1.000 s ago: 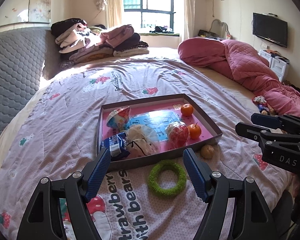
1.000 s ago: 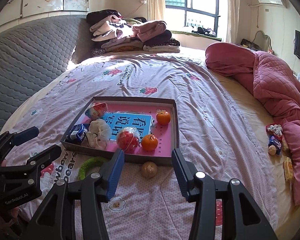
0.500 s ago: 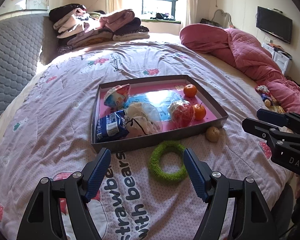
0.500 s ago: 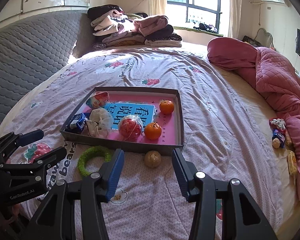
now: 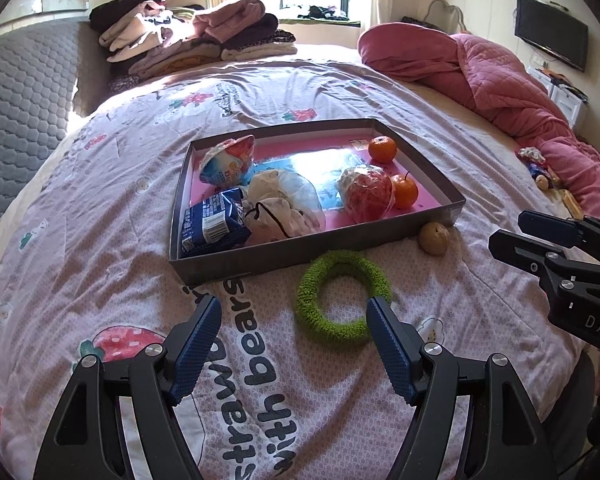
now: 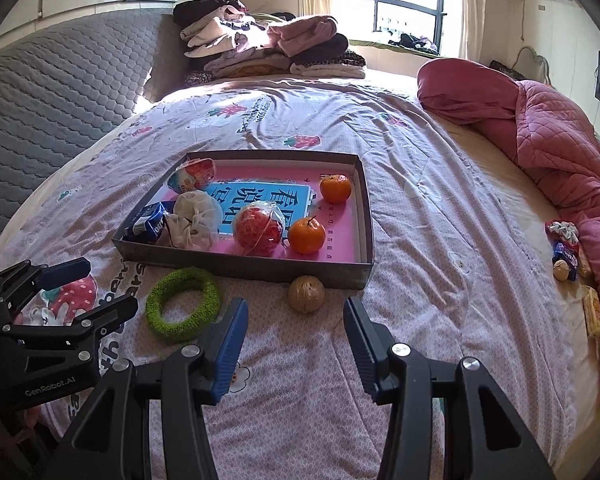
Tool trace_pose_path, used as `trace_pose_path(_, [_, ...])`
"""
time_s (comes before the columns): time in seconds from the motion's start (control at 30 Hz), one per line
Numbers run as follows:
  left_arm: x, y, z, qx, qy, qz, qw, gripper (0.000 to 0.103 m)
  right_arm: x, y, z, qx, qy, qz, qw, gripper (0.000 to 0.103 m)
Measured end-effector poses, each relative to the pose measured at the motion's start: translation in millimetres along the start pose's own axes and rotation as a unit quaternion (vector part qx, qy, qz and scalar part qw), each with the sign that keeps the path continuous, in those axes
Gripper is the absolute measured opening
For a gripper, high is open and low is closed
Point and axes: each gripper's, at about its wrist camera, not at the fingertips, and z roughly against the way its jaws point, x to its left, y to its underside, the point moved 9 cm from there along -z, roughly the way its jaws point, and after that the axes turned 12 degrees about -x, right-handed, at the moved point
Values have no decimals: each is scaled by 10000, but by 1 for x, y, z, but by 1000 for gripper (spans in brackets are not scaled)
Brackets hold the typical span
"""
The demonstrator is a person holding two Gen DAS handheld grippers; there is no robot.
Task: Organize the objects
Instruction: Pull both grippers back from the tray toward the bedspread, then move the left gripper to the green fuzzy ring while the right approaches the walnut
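In the left wrist view, the left gripper (image 5: 294, 312) hangs over the bed with its ribbed blue pads spread wide and nothing between them. Just ahead, near the right-hand pad, a fuzzy green ring (image 5: 342, 294) lies flat on the soft printed quilt (image 5: 80, 248), just in front of the near wall of a shallow rectangular cardboard tray (image 5: 316, 246) with grey sides and a glossy pink floor. A tan, round fruit (image 5: 434, 237) sits on the quilt by the tray's near right corner. Inside the tray are two smooth oranges (image 5: 382, 149), a red ball in crinkled clear wrap (image 5: 366, 194), a blue snack packet (image 5: 214, 226), a bunched white cloth pouch (image 5: 278, 206) and a cone-shaped foil pack (image 5: 230, 162). The right gripper (image 5: 508, 234) enters at the right edge. In the right wrist view, the right gripper (image 6: 294, 322) also has its pads parted around nothing; the tan fruit (image 6: 306, 288) rests on the quilt just beyond the gap, close to the tray wall (image 6: 244, 266), with the green ring (image 6: 183, 304) to its left. A rumpled, stitched pink comforter (image 6: 548, 136) lies to the right.
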Motion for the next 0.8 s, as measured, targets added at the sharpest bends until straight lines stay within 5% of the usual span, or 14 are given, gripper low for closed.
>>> trace_pose_path(0.8, [-3, 14, -19, 175, 0, -25, 9998, 76, -3, 25, -18, 222, -16, -85, 9997, 49])
